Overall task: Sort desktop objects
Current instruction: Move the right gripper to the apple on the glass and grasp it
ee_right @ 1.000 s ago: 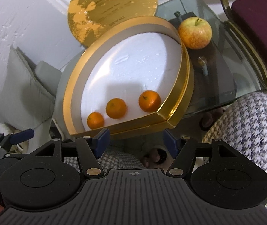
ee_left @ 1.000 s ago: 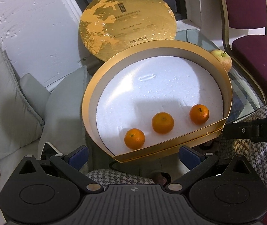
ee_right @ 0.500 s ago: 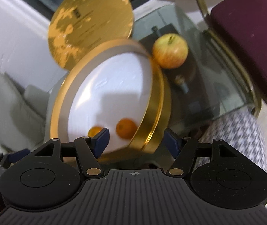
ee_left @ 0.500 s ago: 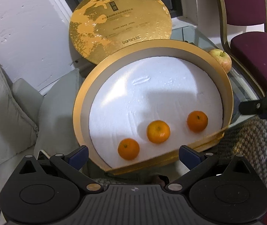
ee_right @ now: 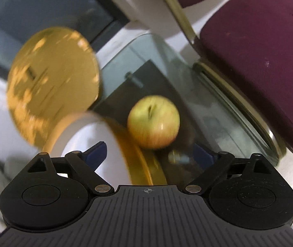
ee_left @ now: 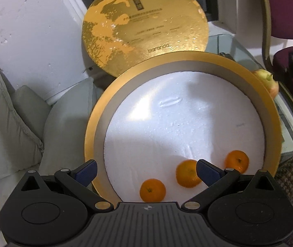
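Note:
A round gold box [ee_left: 271, 111] with a white foam floor holds three small oranges [ee_left: 152, 189] [ee_left: 188, 173] [ee_left: 236, 161] near its front wall. My left gripper [ee_left: 146, 171] hangs open over that front part, with nothing between its fingers. A yellow-red apple [ee_right: 153, 121] sits on the glass table just right of the box rim [ee_right: 140, 160]; it peeks out behind the rim as the apple [ee_left: 270, 82] in the left wrist view. My right gripper [ee_right: 149, 154] is open a short way in front of the apple, blurred by motion.
The gold lid [ee_left: 144, 24] leans against the white wall behind the box. A maroon chair [ee_right: 259, 57] stands at the table's right edge. Grey cushions [ee_left: 8, 123] lie to the left. Houndstooth cloth [ee_left: 292, 183] shows at the lower right.
My left gripper has moved forward over the box's front part, so the oranges sit at its fingers. My right gripper has swung right and forward, from the box to the apple.

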